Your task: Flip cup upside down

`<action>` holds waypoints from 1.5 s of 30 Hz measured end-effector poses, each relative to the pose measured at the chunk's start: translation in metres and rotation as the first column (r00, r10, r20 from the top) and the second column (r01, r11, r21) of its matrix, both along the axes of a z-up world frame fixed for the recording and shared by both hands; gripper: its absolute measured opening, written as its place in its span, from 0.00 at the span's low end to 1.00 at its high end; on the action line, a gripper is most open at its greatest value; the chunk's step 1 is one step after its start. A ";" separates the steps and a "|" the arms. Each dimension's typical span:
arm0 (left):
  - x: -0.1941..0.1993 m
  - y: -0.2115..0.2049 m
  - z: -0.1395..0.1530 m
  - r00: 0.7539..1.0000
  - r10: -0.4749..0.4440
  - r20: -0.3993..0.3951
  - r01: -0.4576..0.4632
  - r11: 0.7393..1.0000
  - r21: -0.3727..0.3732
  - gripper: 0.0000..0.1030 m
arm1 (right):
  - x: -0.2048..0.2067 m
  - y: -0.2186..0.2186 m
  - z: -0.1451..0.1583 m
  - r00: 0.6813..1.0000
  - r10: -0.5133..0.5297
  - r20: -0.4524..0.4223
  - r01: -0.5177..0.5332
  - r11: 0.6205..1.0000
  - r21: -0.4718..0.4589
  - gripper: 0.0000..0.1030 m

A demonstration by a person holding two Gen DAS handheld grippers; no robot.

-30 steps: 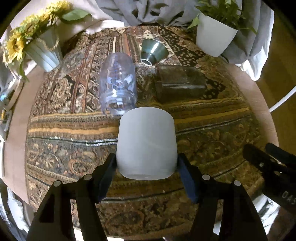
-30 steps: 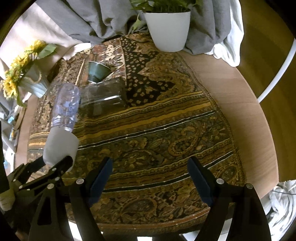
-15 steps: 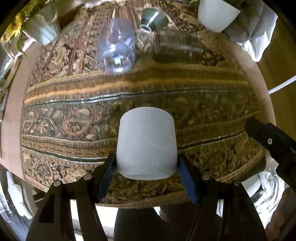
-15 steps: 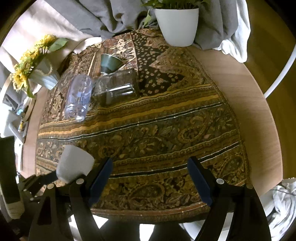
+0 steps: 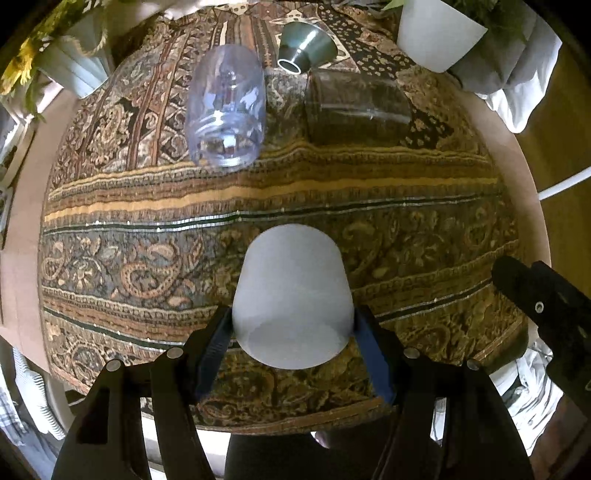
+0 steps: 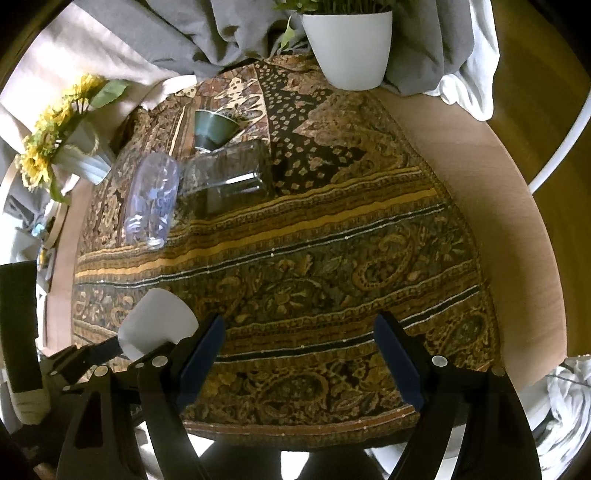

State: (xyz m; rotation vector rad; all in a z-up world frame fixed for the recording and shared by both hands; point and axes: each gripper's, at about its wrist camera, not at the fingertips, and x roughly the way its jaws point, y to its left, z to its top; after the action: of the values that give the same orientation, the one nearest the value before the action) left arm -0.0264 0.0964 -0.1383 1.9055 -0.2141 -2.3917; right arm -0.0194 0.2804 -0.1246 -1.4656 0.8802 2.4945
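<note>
A frosted white cup [image 5: 291, 295] is clamped between the blue pads of my left gripper [image 5: 292, 325], which is shut on it and holds it above the near part of the patterned cloth [image 5: 369, 206]. The cup points away from me, its far end tilted toward the table. In the right wrist view the same cup [image 6: 159, 321] shows at the lower left in the left gripper. My right gripper [image 6: 301, 350] is open and empty over the cloth's front edge.
A clear plastic cup [image 5: 225, 110], a dark glass tumbler [image 5: 354, 107] and a green cup [image 5: 303, 44] lie on their sides at the back of the cloth. A white plant pot [image 5: 436, 33] stands back right, a sunflower vase [image 5: 74, 62] back left.
My left gripper has drawn the white cup back from beside the clear cup toward the table's near edge and lifted it. The view has tilted downward. The right gripper stays open.
</note>
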 end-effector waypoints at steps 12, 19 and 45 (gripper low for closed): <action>-0.020 0.006 -0.002 1.000 -0.019 -0.025 0.019 1.000 0.003 0.63 | -0.010 0.008 0.000 1.000 -0.024 0.012 0.023 0.999 0.028 0.81; -0.014 0.008 0.001 0.998 -0.044 -0.043 0.044 0.999 -0.008 0.73 | -0.008 0.007 0.004 1.000 -0.021 0.015 0.021 0.999 0.044 0.81; 0.039 -0.054 0.075 0.963 -0.037 -0.266 -0.002 0.990 -0.144 1.00 | 0.004 -0.057 0.046 0.999 0.023 -0.027 -0.022 0.998 0.057 0.91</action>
State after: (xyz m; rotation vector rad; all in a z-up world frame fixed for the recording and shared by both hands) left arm 0.0122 0.0425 -0.0629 1.5057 -0.3738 -2.5351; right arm -0.0150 0.2235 -0.0789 -1.4356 0.7950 2.5394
